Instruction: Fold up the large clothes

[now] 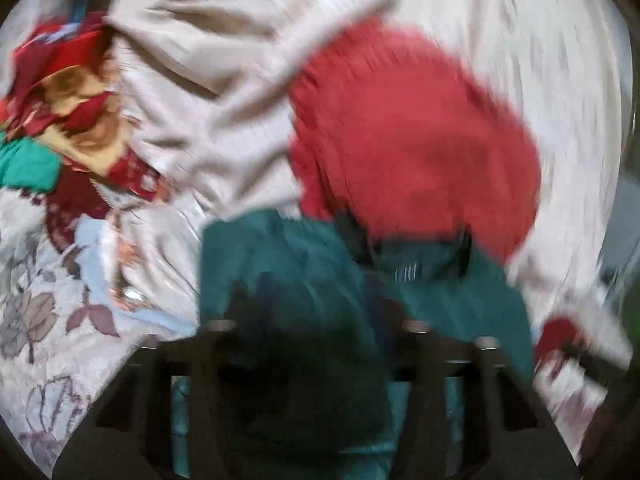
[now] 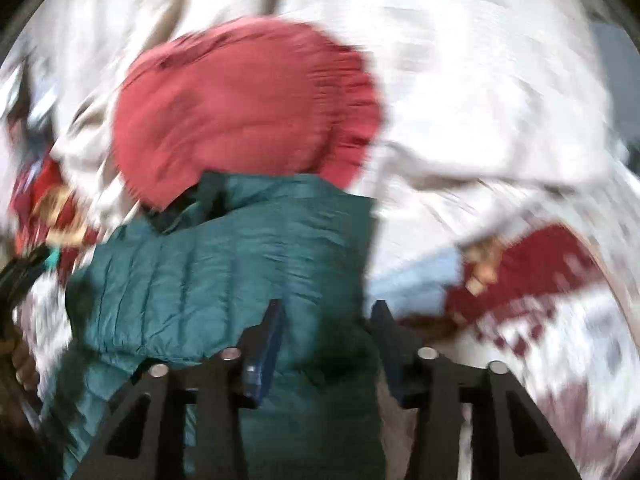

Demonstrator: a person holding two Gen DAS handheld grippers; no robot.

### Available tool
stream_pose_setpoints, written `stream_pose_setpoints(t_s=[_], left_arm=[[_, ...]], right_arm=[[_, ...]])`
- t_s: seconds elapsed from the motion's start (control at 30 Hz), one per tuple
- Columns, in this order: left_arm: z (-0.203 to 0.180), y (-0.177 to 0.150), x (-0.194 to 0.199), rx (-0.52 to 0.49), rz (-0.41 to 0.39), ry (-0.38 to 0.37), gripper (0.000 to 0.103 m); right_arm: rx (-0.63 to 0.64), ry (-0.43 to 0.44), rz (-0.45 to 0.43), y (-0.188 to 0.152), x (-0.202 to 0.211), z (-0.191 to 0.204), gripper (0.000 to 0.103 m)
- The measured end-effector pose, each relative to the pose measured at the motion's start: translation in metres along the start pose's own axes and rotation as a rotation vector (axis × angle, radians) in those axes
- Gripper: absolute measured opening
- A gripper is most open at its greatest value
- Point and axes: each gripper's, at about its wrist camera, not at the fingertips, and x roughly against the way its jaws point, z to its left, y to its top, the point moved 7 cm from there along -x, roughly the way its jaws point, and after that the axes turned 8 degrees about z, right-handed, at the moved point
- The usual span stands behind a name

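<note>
On a bed (image 2: 480, 92) strewn with cloth, a teal jacket (image 2: 224, 264) lies beneath both tools, right tool (image 2: 326, 316) apart astride its edge, left tool (image 1: 316, 320) unclear in blur; soft, puffy, slippery, best gripped at hems.

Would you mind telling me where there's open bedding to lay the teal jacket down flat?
The roomiest patch is the cream sheet, to the right of the red garment. A smaller patch of floral bedspread lies at the left wrist view's lower left. It is crowded around the patterned clothes pile, and the teal jacket covers the foreground.
</note>
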Motion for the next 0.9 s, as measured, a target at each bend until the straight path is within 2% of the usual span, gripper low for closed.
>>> stream_pose_setpoints(t_s=[0.07,0.13,0.2,0.23,0.3,0.43,0.47,0.6,0.63,0.7,0.8,0.9], left_arm=[[0.003,-0.013,-0.029,-0.004,0.116,0.063,0.028],[0.02,-0.029,-0.048,0.063,0.21,0.108,0.028],[0.027,-0.041,-0.062,0.108,0.29,0.084,0.028],[0.027,-0.042,-0.064,0.114,0.301,0.08,0.028],[0.024,-0.042,-0.062,0.093,0.297,0.095,0.028],[0.024,-0.043,-0.06,0.119,0.282,0.091,0.028],[0.024,-0.043,-0.058,0.133,0.28,0.088,0.028],[0.023,-0.046,-0.06,0.157,0.291,0.091,0.028],[0.022,-0.046,-0.061,0.146,0.296,0.097,0.028],[0.02,-0.045,-0.065,0.133,0.303,0.101,0.028],[0.022,-0.045,-0.074,0.135,0.314,0.092,0.028],[0.024,-0.045,-0.078,0.142,0.32,0.1,0.028]], right_arm=[[0.05,-0.005,0.02,0.007,-0.02,0.01,0.033],[0.076,0.028,0.092,0.005,-0.05,0.019,0.033],[0.095,-0.012,0.185,-0.007,-0.079,0.016,0.034],[0.08,-0.031,0.236,-0.014,-0.095,0.01,0.034],[0.033,0.019,0.269,-0.021,-0.107,0.007,0.036],[0.084,0.0,0.328,-0.016,-0.103,0.011,0.038],[0.075,-0.006,0.314,-0.01,-0.098,0.01,0.037],[-0.004,-0.008,0.048,0.047,-0.061,0.004,0.037],[-0.012,-0.025,0.02,0.056,-0.064,0.003,0.037],[-0.026,-0.038,0.017,0.065,-0.081,0.002,0.037],[-0.057,-0.023,0.116,0.053,-0.13,-0.007,0.038],[-0.066,-0.007,0.126,0.045,-0.144,-0.011,0.038]])
